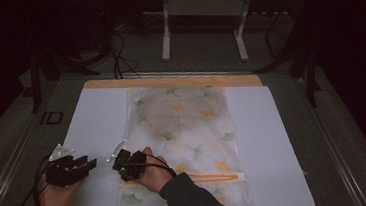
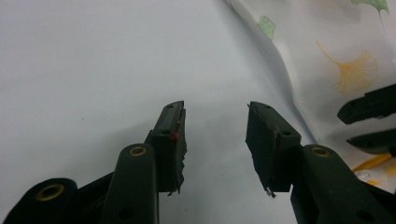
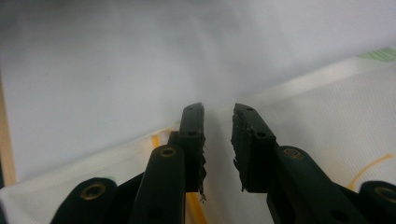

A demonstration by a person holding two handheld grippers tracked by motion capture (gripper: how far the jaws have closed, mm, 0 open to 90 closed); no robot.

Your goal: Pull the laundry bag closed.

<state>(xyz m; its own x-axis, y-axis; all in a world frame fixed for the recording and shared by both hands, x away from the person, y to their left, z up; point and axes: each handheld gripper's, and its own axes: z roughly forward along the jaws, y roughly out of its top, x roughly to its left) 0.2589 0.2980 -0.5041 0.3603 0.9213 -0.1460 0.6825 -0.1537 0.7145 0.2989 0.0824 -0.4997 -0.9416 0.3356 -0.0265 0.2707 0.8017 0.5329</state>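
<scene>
White sheet (image 1: 97, 120) under leaf-print bag (image 1: 183, 128); both grippers' fingers parted, empty; dark room.

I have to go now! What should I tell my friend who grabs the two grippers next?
Left gripper: open, holding nothing, over the white sheet just left of the bag.
Right gripper: fingers slightly apart, nothing clamped, at the bag's left edge.
The ginkgo-print bag lies flat in the middle of the sheet, its orange zipper near the front end.
Done: both grippers brought close to the left edge.
Left: probably gripping that edge; neither gripper has hold of it yet.
</scene>
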